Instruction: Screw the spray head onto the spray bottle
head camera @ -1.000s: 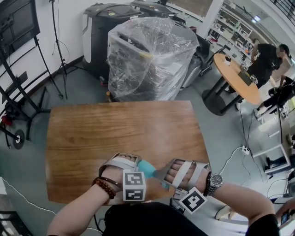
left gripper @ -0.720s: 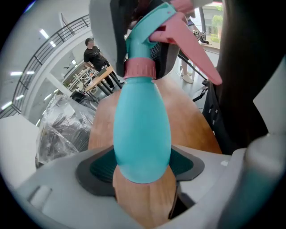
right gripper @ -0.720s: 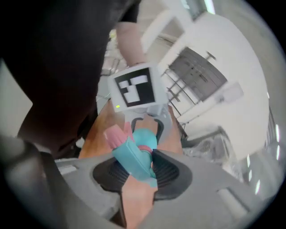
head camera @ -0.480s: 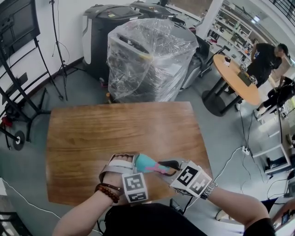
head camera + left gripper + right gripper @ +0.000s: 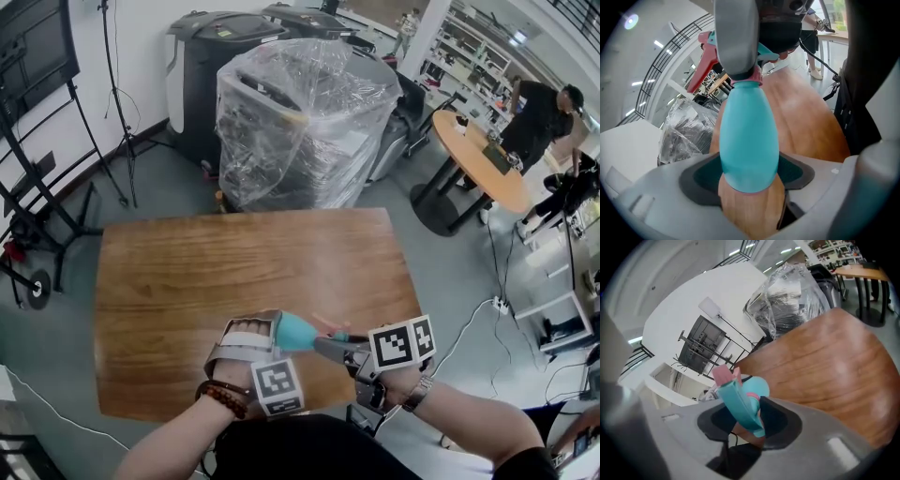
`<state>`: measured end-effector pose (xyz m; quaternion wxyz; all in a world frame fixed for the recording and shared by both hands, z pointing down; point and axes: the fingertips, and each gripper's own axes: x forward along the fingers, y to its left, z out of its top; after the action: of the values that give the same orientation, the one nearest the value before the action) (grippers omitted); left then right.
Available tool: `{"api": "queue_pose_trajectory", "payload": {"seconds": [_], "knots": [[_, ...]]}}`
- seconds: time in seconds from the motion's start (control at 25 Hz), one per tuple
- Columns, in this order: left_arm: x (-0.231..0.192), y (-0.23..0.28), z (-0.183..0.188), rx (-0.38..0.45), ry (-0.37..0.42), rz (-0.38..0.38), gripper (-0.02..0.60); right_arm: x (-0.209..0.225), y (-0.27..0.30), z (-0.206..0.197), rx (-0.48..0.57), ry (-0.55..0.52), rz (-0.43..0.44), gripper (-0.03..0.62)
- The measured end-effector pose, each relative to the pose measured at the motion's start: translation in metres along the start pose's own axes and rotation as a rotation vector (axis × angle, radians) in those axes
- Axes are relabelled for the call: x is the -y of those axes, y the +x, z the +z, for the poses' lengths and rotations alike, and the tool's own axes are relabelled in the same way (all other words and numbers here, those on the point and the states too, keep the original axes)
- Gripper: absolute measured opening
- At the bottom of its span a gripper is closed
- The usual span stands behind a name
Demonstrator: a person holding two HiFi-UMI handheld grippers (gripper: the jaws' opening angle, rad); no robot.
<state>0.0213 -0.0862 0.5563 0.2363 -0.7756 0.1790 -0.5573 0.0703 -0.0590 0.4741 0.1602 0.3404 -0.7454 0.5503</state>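
In the head view a teal spray bottle (image 5: pixel 296 331) lies sideways above the near edge of the wooden table (image 5: pixel 234 262). My left gripper (image 5: pixel 275 334) is shut on its body. In the left gripper view the bottle (image 5: pixel 749 140) fills the gap between the jaws, neck pointing away. My right gripper (image 5: pixel 343 345) is shut on the spray head at the bottle's neck. Seen from the right gripper view, the teal spray head (image 5: pixel 740 406) with its pink trigger (image 5: pixel 723 375) sits between the pads, and the bottle (image 5: pixel 758 388) is behind it. The pink trigger (image 5: pixel 700 63) also shows past the right gripper's grey finger (image 5: pixel 736 37).
A machine wrapped in clear plastic (image 5: pixel 300 117) stands beyond the table's far edge, with black bins (image 5: pixel 211 66) behind it. A round wooden table (image 5: pixel 483 155) with people at it is at the far right. Stands and a wheeled frame (image 5: pixel 37 187) are to the left.
My right gripper has rolled about the bottle's axis with the spray head in it, its marker cube swinging from below to the upper right. The left gripper and bottle stayed nearly still.
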Motion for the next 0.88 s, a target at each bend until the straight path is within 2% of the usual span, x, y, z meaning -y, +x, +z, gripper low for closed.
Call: {"api": "queue_pose_trajectory", "payload": {"seconds": [0.16, 0.24, 0.44, 0.6, 0.76, 0.8, 0.88], "knots": [[-0.001, 0.001, 0.002, 0.011, -0.012, -0.007, 0.387, -0.006, -0.002, 0.006, 0.010, -0.142, -0.033, 0.126], [0.000, 0.001, 0.003, 0.018, -0.022, -0.017, 0.387, -0.012, -0.005, 0.010, 0.015, -0.230, -0.045, 0.182], [0.003, 0.004, -0.002, 0.027, -0.051, -0.060, 0.388, -0.018, -0.020, 0.014, 0.017, -0.453, -0.088, 0.236], [0.005, 0.007, -0.012, 0.032, -0.071, -0.120, 0.388, -0.017, -0.042, 0.018, 0.029, -0.737, -0.169, 0.241], [0.006, 0.007, -0.017, 0.077, -0.152, -0.196, 0.388, -0.023, -0.049, 0.021, 0.015, -0.978, -0.241, 0.241], [0.007, 0.007, -0.017, 0.093, -0.164, -0.219, 0.388, -0.028, -0.050, 0.021, 0.002, -1.078, -0.268, 0.241], [0.013, 0.006, -0.017, 0.113, -0.144, -0.267, 0.388, -0.041, -0.049, 0.018, -0.031, -1.347, -0.333, 0.241]]}}
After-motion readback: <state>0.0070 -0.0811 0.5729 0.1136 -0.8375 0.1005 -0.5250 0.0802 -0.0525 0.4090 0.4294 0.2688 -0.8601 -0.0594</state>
